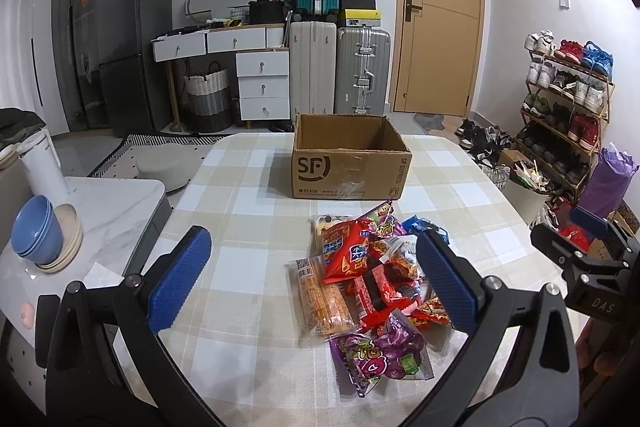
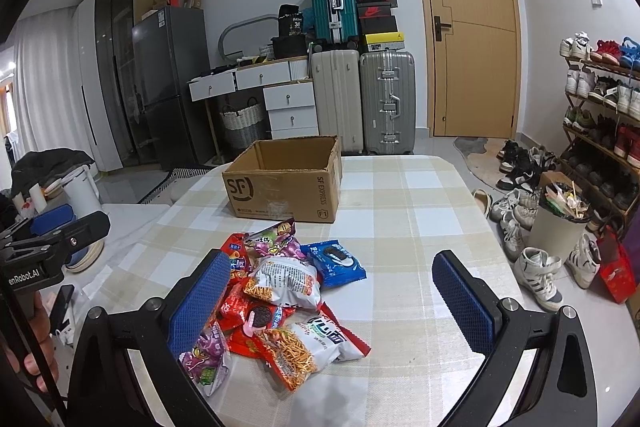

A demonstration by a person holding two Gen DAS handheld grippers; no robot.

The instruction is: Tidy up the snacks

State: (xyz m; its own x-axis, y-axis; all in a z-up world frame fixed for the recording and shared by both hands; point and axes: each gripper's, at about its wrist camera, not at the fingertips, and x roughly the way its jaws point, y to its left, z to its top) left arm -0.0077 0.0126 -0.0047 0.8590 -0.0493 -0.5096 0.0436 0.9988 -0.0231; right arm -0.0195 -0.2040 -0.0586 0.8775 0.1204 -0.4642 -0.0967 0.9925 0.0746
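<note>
Snacks: heap of crinkly bright plastic snack packets (image 1: 372, 287) on the checked-cloth tabletop (image 1: 240, 187), near the open brown cardboard box (image 1: 350, 163); lower packets hidden.
Left gripper (image 1: 316, 279): jaws spread wide, holding nothing.
Right gripper (image 2: 332, 301): jaws spread, holding nothing.
Right view only: blue cookie packet (image 2: 334, 263) fully visible.

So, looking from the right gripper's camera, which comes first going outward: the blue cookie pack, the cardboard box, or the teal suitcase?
1. Blue cookie pack, at the pile's far edge, just ahead of the right gripper.
2. Cardboard box, mid-table, left of centre.
3. Teal suitcase, stacked against the back wall.
</note>
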